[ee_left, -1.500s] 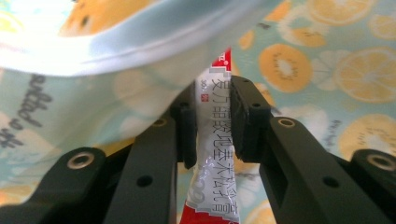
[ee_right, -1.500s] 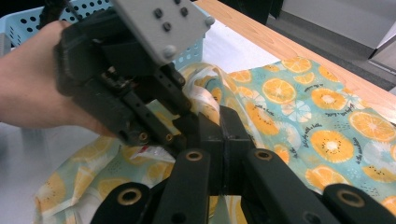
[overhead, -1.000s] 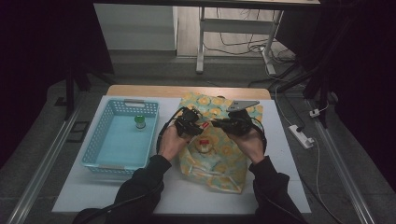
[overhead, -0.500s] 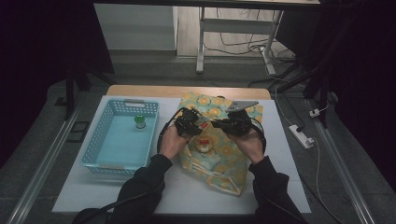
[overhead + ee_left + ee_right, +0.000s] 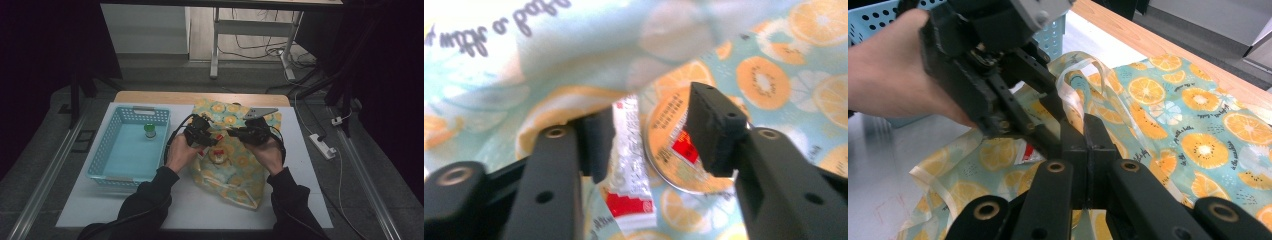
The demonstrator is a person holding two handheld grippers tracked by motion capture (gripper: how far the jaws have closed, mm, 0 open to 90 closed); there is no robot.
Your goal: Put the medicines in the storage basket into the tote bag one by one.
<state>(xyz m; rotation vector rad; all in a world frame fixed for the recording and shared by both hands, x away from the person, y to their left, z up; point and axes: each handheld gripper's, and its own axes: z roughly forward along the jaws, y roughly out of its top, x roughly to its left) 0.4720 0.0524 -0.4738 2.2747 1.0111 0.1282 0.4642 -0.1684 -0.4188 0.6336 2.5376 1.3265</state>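
An orange-patterned bag (image 5: 235,160) lies on the white worktop (image 5: 310,200), just right of a blue basket (image 5: 127,145). The left gripper (image 5: 646,130) reaches into the bag's mouth; its jaws have just been opening and stand apart, with a red-and-white sachet (image 5: 629,175) between them, lying against the left pad but not pinched. A round lidded cup (image 5: 671,145) sits just behind the sachet. The right gripper (image 5: 1085,132) is clamped tight on the bag's clear handle (image 5: 1073,82), holding the opening up.
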